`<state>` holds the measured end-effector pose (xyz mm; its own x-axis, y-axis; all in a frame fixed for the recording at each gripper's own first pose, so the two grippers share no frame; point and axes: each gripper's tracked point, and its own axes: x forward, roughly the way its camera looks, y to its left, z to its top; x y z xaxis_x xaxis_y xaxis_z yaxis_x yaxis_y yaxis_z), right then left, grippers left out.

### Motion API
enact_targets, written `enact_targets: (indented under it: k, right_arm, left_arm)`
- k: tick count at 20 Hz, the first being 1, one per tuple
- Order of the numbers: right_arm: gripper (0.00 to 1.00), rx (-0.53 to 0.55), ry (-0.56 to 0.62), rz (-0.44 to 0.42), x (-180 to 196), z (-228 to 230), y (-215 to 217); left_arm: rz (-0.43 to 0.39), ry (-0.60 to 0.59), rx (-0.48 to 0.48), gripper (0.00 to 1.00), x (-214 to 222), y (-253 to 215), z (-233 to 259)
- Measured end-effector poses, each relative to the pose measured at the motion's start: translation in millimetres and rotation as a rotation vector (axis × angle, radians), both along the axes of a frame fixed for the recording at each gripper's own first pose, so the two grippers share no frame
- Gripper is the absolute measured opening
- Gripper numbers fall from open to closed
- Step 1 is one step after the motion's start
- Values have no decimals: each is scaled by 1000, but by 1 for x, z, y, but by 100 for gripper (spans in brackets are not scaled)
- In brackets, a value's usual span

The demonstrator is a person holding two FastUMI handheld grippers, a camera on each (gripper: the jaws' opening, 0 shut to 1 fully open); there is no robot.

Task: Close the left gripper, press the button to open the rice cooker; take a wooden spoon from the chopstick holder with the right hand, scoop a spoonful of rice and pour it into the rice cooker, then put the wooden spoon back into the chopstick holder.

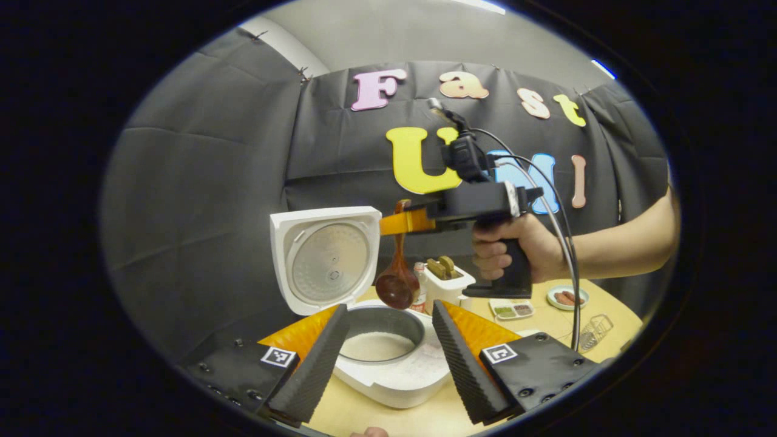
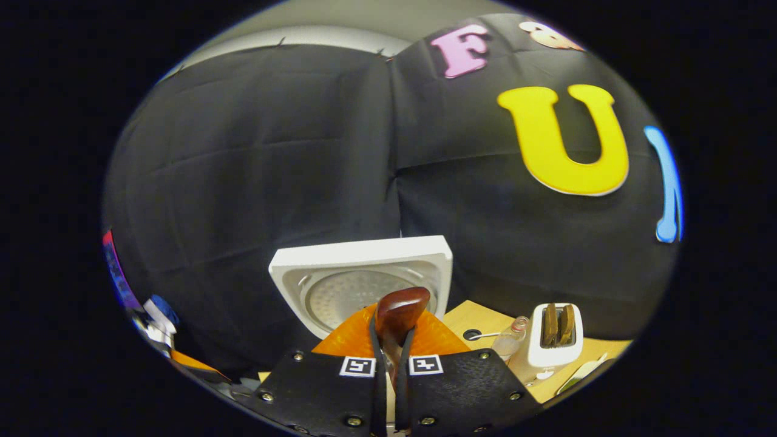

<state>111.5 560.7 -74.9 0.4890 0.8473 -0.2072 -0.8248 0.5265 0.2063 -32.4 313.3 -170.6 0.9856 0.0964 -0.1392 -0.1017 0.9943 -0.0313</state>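
Observation:
The white rice cooker (image 1: 394, 382) stands open, its lid (image 1: 322, 261) upright and pale rice in the inner pot (image 1: 379, 346). My left gripper (image 1: 390, 308) is open, its fingers spread to either side of the pot and holding nothing. A hand holds my right gripper (image 1: 407, 221) above the cooker, shut on the handle of the wooden spoon (image 1: 396, 285). The spoon hangs bowl down just over the pot's far rim. In the right gripper view the right gripper (image 2: 391, 346) pinches the spoon (image 2: 400, 312) in front of the lid (image 2: 364, 273).
A white toaster (image 1: 446, 282) with brown slices and a small bottle (image 1: 419, 285) stand behind the cooker. On the wooden table (image 1: 546, 325) to the right lie a small divided tray (image 1: 511, 309), a plate of sausages (image 1: 567, 297) and a wire rack (image 1: 595, 331). The toaster (image 2: 552, 340) sits right of the lid.

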Motion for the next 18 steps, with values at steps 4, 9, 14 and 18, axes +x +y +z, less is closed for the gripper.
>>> enact_targets:
  k: [4, 9, 14, 18]
  right_arm:
    - [6, 165, 183, -116, 25, 20, -60]
    - [6, 289, 292, -247, 43, 24, -141]
    - [6, 318, 304, -363, 33, 19, -236]
    - [6, 327, 336, -458, 21, 6, -309]
  left_arm:
    - [-64, -15, -5, 95, 11, -27, 8]
    - [-154, -10, 20, 96, 27, -68, 13]
    - [-200, -11, 23, 96, 43, -107, 18]
    - [-220, -5, 22, 96, 50, -137, 24]
